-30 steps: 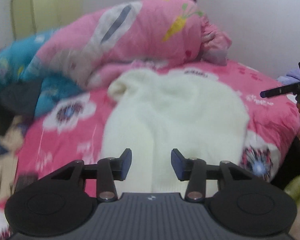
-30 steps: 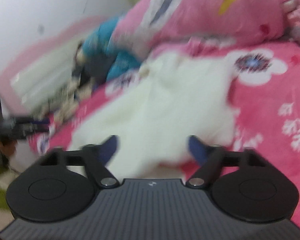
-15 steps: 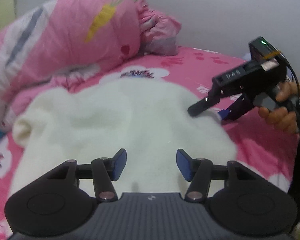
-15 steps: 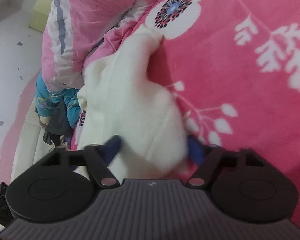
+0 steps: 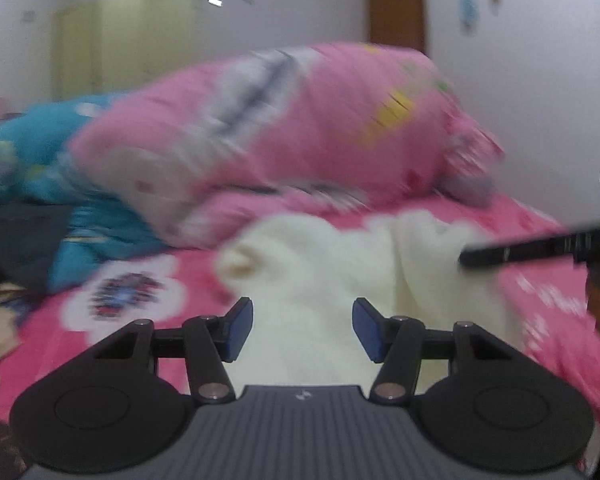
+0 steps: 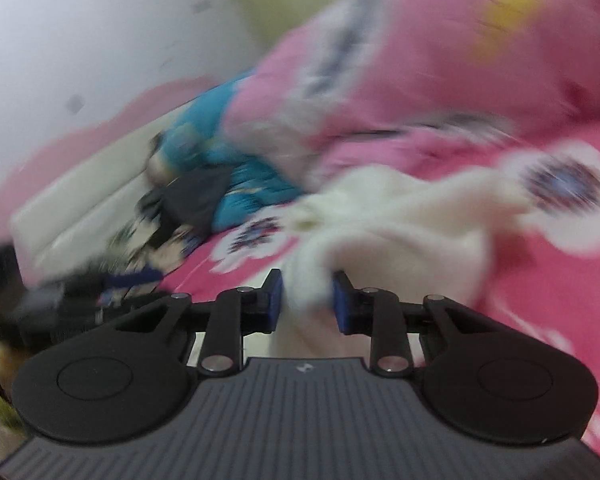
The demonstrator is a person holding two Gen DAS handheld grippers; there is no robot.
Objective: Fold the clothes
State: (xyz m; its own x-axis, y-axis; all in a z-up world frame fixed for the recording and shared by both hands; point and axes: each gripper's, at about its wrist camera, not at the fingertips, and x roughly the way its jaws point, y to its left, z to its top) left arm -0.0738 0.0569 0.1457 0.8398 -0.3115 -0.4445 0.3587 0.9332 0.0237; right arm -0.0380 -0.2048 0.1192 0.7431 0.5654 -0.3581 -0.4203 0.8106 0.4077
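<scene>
Lying lengthwise — white sweater (image 5: 324,280) — collar far-left.

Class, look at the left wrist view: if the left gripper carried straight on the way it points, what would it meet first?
Most likely the cream sweater, which lies on the pink bedspread directly ahead of the open left gripper. The pink quilt is heaped farther back. The blur leaves depth uncertain.

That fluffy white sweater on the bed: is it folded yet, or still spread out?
Neither: the white sweater lies rumpled on the pink bedsheet. The right gripper is closing on a bunched part of it.
</scene>
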